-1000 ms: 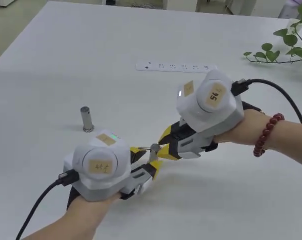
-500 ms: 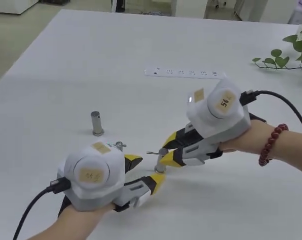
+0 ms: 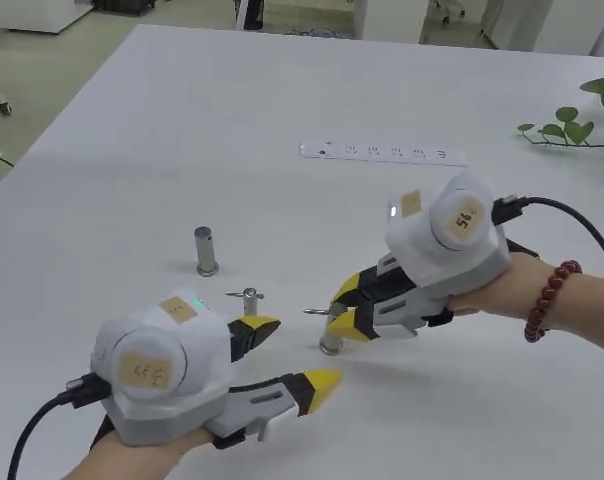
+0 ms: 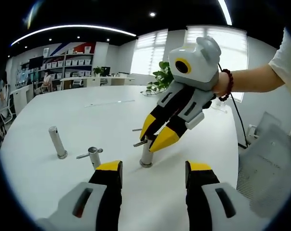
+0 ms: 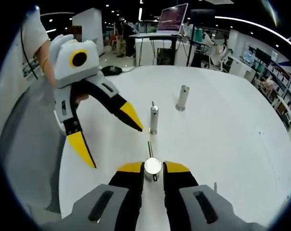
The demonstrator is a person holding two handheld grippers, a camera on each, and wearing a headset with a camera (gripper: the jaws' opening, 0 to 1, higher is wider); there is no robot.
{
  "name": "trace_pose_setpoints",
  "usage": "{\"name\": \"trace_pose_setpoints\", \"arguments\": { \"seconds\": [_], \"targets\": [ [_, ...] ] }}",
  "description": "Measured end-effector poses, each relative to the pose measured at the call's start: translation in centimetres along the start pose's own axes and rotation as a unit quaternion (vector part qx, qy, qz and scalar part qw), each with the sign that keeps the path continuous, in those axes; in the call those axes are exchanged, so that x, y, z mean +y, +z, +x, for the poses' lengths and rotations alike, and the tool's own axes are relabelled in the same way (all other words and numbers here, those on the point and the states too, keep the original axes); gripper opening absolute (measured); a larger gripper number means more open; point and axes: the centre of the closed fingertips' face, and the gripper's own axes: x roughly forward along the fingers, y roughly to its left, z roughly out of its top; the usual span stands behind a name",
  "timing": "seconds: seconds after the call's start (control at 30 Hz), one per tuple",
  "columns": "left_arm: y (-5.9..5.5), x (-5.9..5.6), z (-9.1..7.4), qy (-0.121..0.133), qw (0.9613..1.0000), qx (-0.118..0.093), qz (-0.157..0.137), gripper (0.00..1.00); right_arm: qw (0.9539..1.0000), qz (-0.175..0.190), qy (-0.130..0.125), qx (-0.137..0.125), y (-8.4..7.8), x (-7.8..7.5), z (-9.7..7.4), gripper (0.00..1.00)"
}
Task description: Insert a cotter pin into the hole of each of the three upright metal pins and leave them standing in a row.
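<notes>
Work is being done at a short round silver metal pin (image 3: 330,338), which is stood upright on the white table (image 3: 182,120) right under the tips of the right gripper (image 3: 344,306). The yellow jaws of that gripper are pinched close together, on a thin silver cotter pin (image 3: 316,311) as far as can be told, since the grip is partly hidden. The cotter pin is laid flat across the top of the metal pin. Its free end is pointed away from the right gripper and toward the left gripper (image 3: 292,352), whose jaws are spread wide with nothing held. A second metal pin (image 3: 249,300), with a cotter pin through it, is seen just past the left gripper. A bare metal pin (image 3: 205,250) is stood farther off. The right gripper is nearer, so any last push along the cotter pin's length would likely be made by it
</notes>
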Motion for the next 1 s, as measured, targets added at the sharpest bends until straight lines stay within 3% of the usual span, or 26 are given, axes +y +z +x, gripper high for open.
{"name": "trace_pose_setpoints", "arguments": {
  "seconds": [0.27, 1.0],
  "targets": [
    [-0.1, -0.1, -1.3, -0.002, 1.0, -0.004, 0.005, 0.56, 0.9999, 0.008, 0.006, -0.008, 0.1, 0.0, 0.0, 0.14],
    [1.2, 1.3, -4.1, 0.029, 0.999, -0.034, 0.006, 0.61, 0.9999, 0.007, 0.01, -0.004, 0.6, -0.4, 0.3, 0.13]
  ]
}}
